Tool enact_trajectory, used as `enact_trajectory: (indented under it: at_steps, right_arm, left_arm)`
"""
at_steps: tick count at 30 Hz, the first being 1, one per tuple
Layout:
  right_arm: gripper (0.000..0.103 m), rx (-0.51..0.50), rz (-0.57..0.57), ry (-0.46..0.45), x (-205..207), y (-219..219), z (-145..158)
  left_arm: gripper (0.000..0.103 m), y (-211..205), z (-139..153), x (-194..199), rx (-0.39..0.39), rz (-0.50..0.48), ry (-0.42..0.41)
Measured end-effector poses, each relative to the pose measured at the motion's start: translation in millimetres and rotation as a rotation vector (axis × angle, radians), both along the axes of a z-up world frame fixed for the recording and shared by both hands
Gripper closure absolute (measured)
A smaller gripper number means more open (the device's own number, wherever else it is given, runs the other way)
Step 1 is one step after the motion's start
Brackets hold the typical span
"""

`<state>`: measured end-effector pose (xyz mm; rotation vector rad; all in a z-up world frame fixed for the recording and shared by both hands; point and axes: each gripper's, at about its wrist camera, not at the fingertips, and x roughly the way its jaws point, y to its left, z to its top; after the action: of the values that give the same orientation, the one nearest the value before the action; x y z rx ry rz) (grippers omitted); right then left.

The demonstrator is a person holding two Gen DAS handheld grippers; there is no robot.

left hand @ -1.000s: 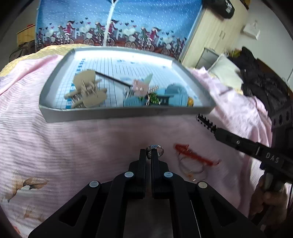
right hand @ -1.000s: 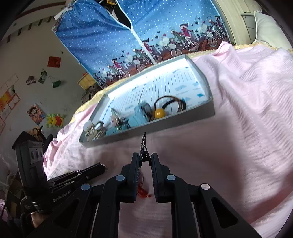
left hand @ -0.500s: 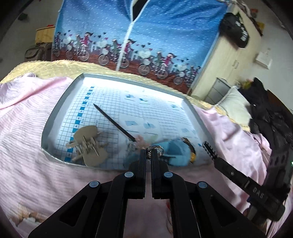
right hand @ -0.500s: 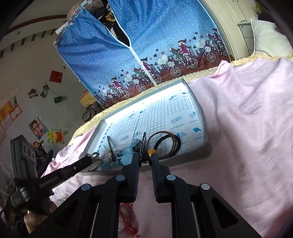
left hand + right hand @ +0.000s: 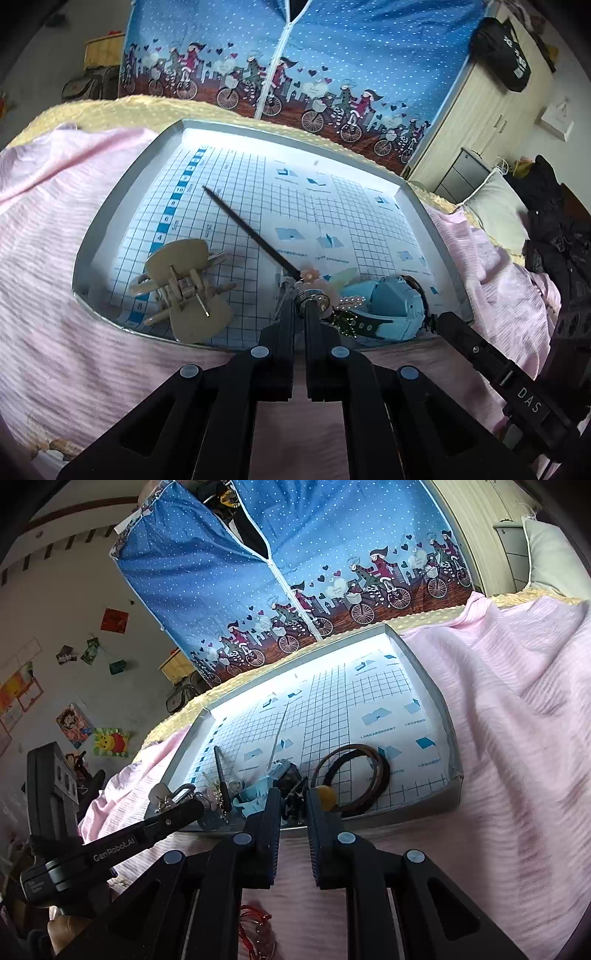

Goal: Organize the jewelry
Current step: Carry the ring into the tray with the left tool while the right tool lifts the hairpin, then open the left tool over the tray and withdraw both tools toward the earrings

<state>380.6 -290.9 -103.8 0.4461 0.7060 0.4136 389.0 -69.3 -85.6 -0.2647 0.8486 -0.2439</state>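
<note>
A grey tray (image 5: 122, 199) lined with grid paper lies on a pink bedspread. My left gripper (image 5: 300, 306) is shut on a silver ring (image 5: 311, 296), which it holds over the tray's near edge above a pink flower piece (image 5: 309, 275) and a light blue watch (image 5: 388, 310). A beige claw clip (image 5: 183, 286) and a thin black stick (image 5: 251, 232) also lie in the tray. My right gripper (image 5: 293, 799) is shut on a small black toothed clip (image 5: 294, 800) at the tray's (image 5: 439, 701) near rim, beside brown bangles (image 5: 354, 775) with a yellow bead (image 5: 327, 795).
A red cord bracelet (image 5: 255, 930) lies on the bedspread below the right gripper. The left gripper's body (image 5: 110, 849) reaches in from the left of the right wrist view. A blue fabric wardrobe (image 5: 295, 55) stands behind the bed, with dark clothes (image 5: 554, 229) at the right.
Both grippers have moved forward from over the bedspread to the tray's near edge, each still holding its item. The red bracelet stays behind on the bed.
</note>
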Motion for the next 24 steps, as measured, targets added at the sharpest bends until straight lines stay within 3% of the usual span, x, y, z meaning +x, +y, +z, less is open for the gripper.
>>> enact_trajectory:
  at_steps: [3,5,6,7,8,10,13,20,24]
  right_arm:
    - [0.085,0.018,-0.011,-0.005,-3,-6,2]
    - [0.08,0.012,-0.024,-0.013,-5,-11,7]
    - [0.078,0.004,-0.034,-0.022,-9,-15,11]
    - [0.071,-0.005,-0.044,-0.031,-12,-18,15]
    - [0.062,-0.013,-0.053,-0.042,-16,-20,20]
    - [0.049,-0.034,-0.075,-0.071,-27,-25,30]
    - [0.03,-0.072,-0.091,-0.118,-47,-28,48]
    - [0.0,-0.167,-0.034,-0.252,-102,-9,92]
    - [0.0,-0.228,-0.012,-0.324,-144,7,104]
  left_arm:
    - [0.093,7,1,-1,-0.048,0.026,0.028]
    - [0.075,15,5,-8,-0.094,0.043,0.03]
    - [0.06,17,10,-11,-0.102,0.051,0.021]
    - [0.047,20,16,-17,-0.108,0.061,0.004]
    - [0.042,22,21,-23,-0.112,0.065,-0.012]
    - [0.023,26,35,-35,-0.121,0.062,-0.034]
    - [0.007,31,55,-55,-0.121,0.068,-0.078]
    - [0.002,31,98,-120,-0.06,0.071,-0.233]
    - [0.002,29,112,-163,-0.011,0.084,-0.334]
